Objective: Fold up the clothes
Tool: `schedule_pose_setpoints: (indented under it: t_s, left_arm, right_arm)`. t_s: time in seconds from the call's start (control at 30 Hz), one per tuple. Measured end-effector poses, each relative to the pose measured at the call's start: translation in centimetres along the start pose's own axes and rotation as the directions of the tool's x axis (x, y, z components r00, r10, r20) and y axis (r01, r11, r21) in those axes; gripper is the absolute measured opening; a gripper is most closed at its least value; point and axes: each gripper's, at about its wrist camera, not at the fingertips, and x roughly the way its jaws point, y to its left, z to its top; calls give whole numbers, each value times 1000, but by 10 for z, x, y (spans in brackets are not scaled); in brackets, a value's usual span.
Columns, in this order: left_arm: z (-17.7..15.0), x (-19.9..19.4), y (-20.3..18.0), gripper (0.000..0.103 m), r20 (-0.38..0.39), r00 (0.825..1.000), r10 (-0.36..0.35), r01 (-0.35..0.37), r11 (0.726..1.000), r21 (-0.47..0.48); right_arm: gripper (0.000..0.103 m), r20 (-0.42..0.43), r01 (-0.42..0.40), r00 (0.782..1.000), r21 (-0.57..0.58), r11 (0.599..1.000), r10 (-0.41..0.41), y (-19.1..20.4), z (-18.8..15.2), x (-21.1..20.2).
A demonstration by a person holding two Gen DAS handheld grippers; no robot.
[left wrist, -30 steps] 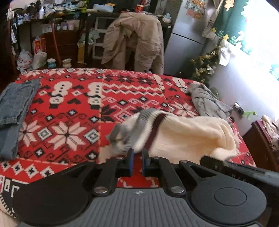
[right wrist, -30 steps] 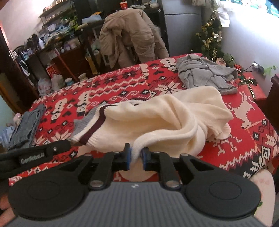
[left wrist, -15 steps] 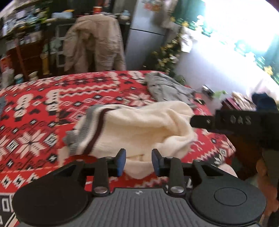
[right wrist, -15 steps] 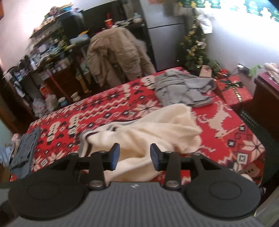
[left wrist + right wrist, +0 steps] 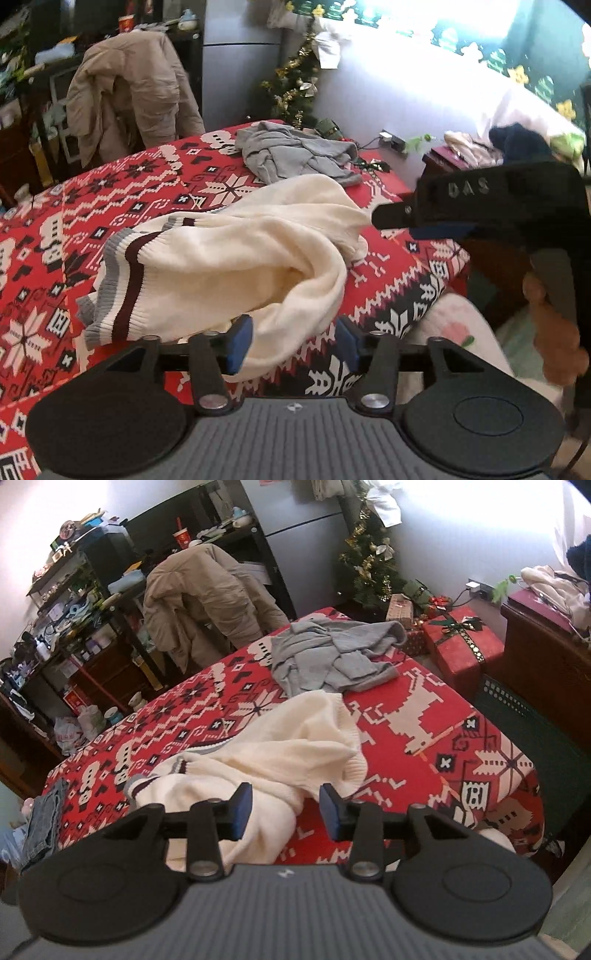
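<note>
On the bed (image 5: pixel 424 738), covered by a red patterned blanket, a cream sweater (image 5: pixel 236 258) is lying crumpled near the front edge, with a grey garment (image 5: pixel 332 661) just behind it. The left gripper (image 5: pixel 291 345) is hovering over the sweater's near fold, its jaws having just been opening, pads apart and not pressing. The right gripper (image 5: pixel 284 810) is likewise standing open above the sweater, gripping nothing.

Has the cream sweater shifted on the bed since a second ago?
Yes. The cream sweater has dropped from both grippers and slumped flatter; in the right wrist view it lies nearer the grey garment, its striped hem bunched instead of stretched leftward.
</note>
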Motion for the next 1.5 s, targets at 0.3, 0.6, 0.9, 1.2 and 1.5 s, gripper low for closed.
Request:
schedule_pose_setpoints:
  t_s: [0.3,0.6,0.9,1.2,1.5]
  left_arm:
    - [14,45,8,38,-81,991,106,-113,990,-88]
    - [20,14,57,12,-3,972,234,-228,943,-241]
    - [5,-35,129,10,21,942,335,-297,859,-417]
    - [-21,-47,160,10,-18,939,344,-311,824,-473]
    - [-30,-37,144,26,-47,935,353,-343,857,-384]
  right_arm:
    - [50,-28,31,999,45,998,-30,-17,-3,13]
    - [56,-38,49,998,38,998,-47,-12,-2,19]
    - [62,-57,13,998,-32,999,-15,22,-9,24]
    - [62,-184,-74,981,-103,992,54,66,-49,30]
    - [62,-218,-55,976,-180,982,15,89,-77,56]
